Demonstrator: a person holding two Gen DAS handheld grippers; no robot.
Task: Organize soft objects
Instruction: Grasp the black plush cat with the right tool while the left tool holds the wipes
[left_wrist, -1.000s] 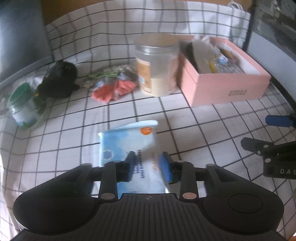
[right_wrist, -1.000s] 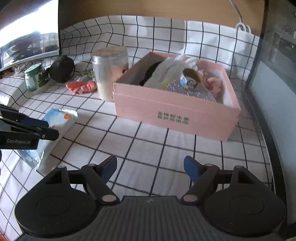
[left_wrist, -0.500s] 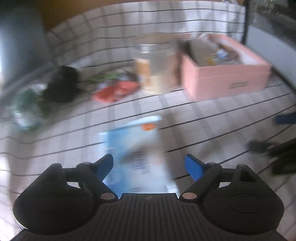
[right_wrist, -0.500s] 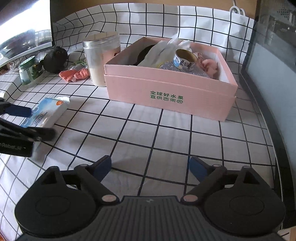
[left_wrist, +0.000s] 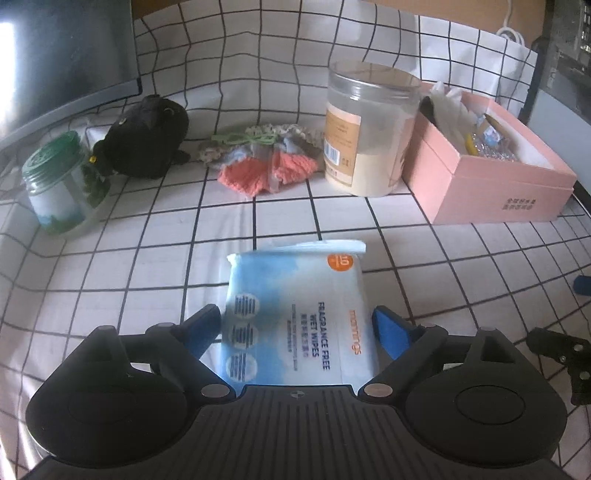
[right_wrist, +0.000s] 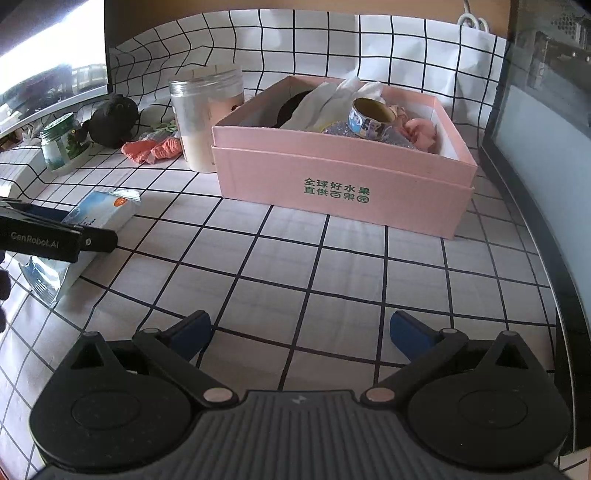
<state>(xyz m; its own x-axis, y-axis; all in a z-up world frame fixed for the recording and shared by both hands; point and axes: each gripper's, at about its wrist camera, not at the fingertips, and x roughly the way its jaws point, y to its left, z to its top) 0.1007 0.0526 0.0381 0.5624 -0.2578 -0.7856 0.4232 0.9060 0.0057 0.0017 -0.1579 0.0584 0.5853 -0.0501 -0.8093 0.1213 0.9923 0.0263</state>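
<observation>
A blue-and-white pack of wet wipes (left_wrist: 295, 295) lies flat on the checked cloth. It sits between the fingers of my left gripper (left_wrist: 297, 315), whose jaws are opening and do not press on it. In the right wrist view the pack (right_wrist: 107, 206) shows at the left, under one of the left gripper's fingers (right_wrist: 92, 240). My right gripper (right_wrist: 301, 325) hovers over bare cloth, its jaws opening with nothing between them. A pink box (right_wrist: 343, 173) holds cloths, a tape roll and other soft items. A black plush toy (left_wrist: 147, 136) and a bundle of knitted cloth (left_wrist: 266, 162) lie at the back.
A tall clear jar of powder (left_wrist: 369, 129) stands beside the pink box (left_wrist: 498, 192). A small green-lidded jar (left_wrist: 59, 181) stands at the far left. A dark monitor (left_wrist: 66, 55) rises behind it. A dark cabinet (right_wrist: 546, 129) borders the table on the right.
My left gripper's jaws have spread off the wipes pack, which now lies loose between them. The right gripper's jaws have widened too.
</observation>
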